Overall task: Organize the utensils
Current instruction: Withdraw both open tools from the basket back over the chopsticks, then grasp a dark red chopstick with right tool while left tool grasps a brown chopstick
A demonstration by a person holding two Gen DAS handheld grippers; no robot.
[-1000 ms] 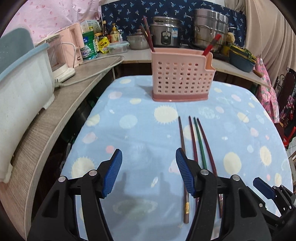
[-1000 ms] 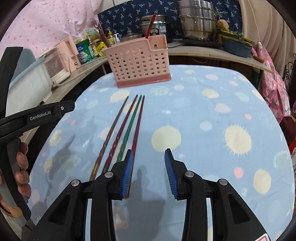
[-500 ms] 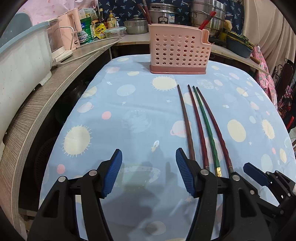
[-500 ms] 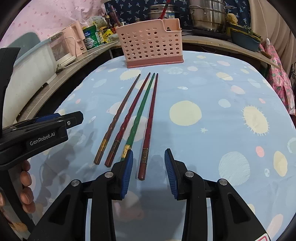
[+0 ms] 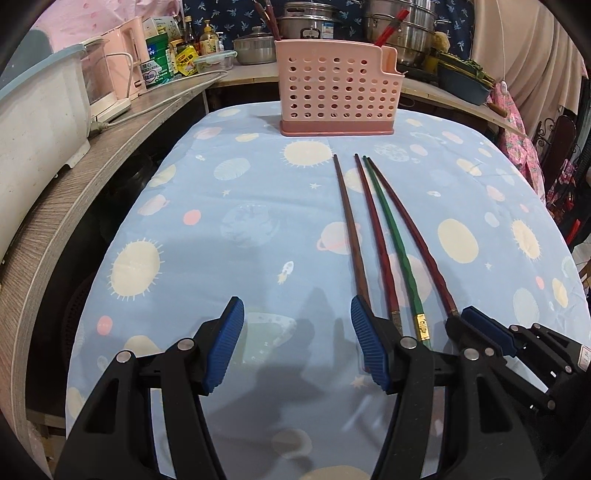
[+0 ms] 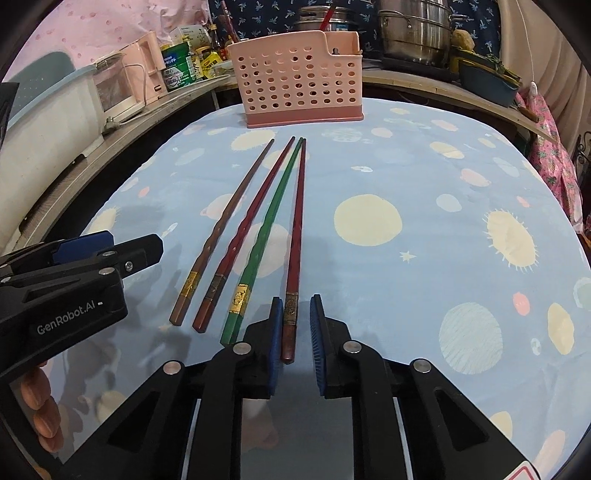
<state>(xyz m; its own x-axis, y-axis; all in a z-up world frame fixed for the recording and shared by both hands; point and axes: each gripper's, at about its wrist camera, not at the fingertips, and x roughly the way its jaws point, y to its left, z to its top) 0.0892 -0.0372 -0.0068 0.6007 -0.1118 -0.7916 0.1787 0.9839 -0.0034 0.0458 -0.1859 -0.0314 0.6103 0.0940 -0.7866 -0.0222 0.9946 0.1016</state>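
Four chopsticks lie side by side on the blue patterned tablecloth (image 5: pixel 221 229), pointing at the pink perforated utensil basket (image 6: pixel 299 77) (image 5: pixel 336 85). From left they are brown (image 6: pixel 229 218), red (image 6: pixel 255 221), green (image 6: pixel 273 210) and dark red (image 6: pixel 297 221). My right gripper (image 6: pixel 295 306) straddles the near end of the dark red chopstick. Its jaws are closing, with a gap still showing at the right pad. My left gripper (image 5: pixel 295 310) is open over bare cloth, just left of the brown chopstick (image 5: pixel 351 229). The basket holds a few red utensils.
A curved wooden counter (image 5: pixel 74 184) runs along the left with a white tub (image 5: pixel 37 122), a pink kettle and tins. Steel pots (image 5: pixel 402 26) stand behind the basket. A person's fingers (image 6: pixel 37 398) hold the left gripper (image 6: pixel 110 251).
Both grippers came down and back toward the near ends of the chopsticks. The right jaws narrowed around the end of the dark red chopstick. The left jaws kept their width.
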